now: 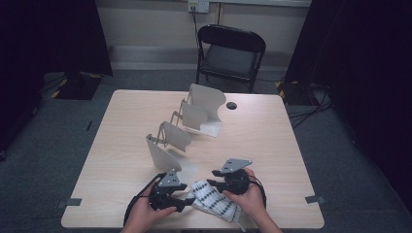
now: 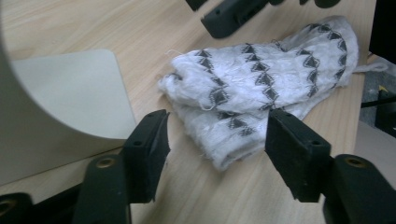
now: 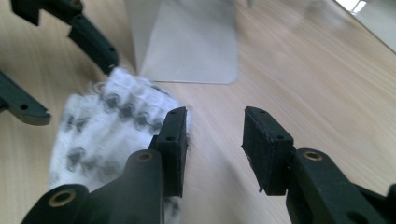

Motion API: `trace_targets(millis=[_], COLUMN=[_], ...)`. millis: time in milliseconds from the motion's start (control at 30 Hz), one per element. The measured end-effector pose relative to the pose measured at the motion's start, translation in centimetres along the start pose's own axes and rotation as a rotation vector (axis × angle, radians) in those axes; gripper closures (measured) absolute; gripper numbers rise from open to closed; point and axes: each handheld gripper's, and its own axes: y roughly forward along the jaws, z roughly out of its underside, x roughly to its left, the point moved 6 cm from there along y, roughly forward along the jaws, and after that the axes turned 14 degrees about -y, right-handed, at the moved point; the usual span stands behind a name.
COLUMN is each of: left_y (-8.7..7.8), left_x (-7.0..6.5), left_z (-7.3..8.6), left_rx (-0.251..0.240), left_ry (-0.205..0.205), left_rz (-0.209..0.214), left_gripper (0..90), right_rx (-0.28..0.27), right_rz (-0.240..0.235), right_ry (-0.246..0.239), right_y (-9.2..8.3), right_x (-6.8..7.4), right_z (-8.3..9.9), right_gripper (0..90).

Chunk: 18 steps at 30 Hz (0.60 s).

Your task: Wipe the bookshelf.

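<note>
A folded white cloth [image 1: 214, 201] with black zigzag rows lies near the table's front edge, between the person's two hands. My left gripper [image 1: 188, 201] points at it from the left. In the left gripper view the left gripper [image 2: 217, 121] stands open with the near edge of the cloth [image 2: 261, 84] lying between the jaws, and the pads do not press on it. My right gripper [image 1: 212, 178] is at the cloth's far right side. The right gripper [image 3: 215, 119] is open over bare wood, with the cloth [image 3: 102, 126] beside and under its left jaw.
A white rack of curved upright panels [image 1: 187, 124] runs diagonally from the table's middle toward the cloth; its nearest panel [image 2: 70, 98] stands close to my left gripper. A black folding chair [image 1: 231, 48] stands behind the wooden table [image 1: 272, 145]. A dark cable hole [image 1: 231, 105] sits at the back.
</note>
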Motion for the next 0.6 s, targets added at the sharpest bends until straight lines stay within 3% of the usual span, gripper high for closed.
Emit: trace_targets(millis=[133, 300, 433, 600], left_y=[0.7, 1.7, 1.5, 1.5], left_x=[-0.4, 0.0, -0.2, -0.6], left_z=[-0.2, 0.2, 0.2, 0.4], left_rx=[0.008, 0.066, 0.095, 0.099], left_ry=[-0.008, 0.006, 0.037, 0.05], left_rz=[0.014, -0.04, -0.068, -0.043], left_gripper=[43.2, 46.4, 53.8, 67.1], right_rx=[0.002, 0.009, 0.01, 0.013], right_rz=[0.006, 0.012, 0.017, 0.021], right_ry=[0.015, 0.007, 0.005, 0.006], right_y=[-0.1, 0.0, -0.1, 0.0], right_x=[-0.4, -0.3, -0.5, -0.7], right_z=[0.5, 0.7, 0.7, 0.7], right_gripper=[58.3, 57.0, 55.5, 54.1])
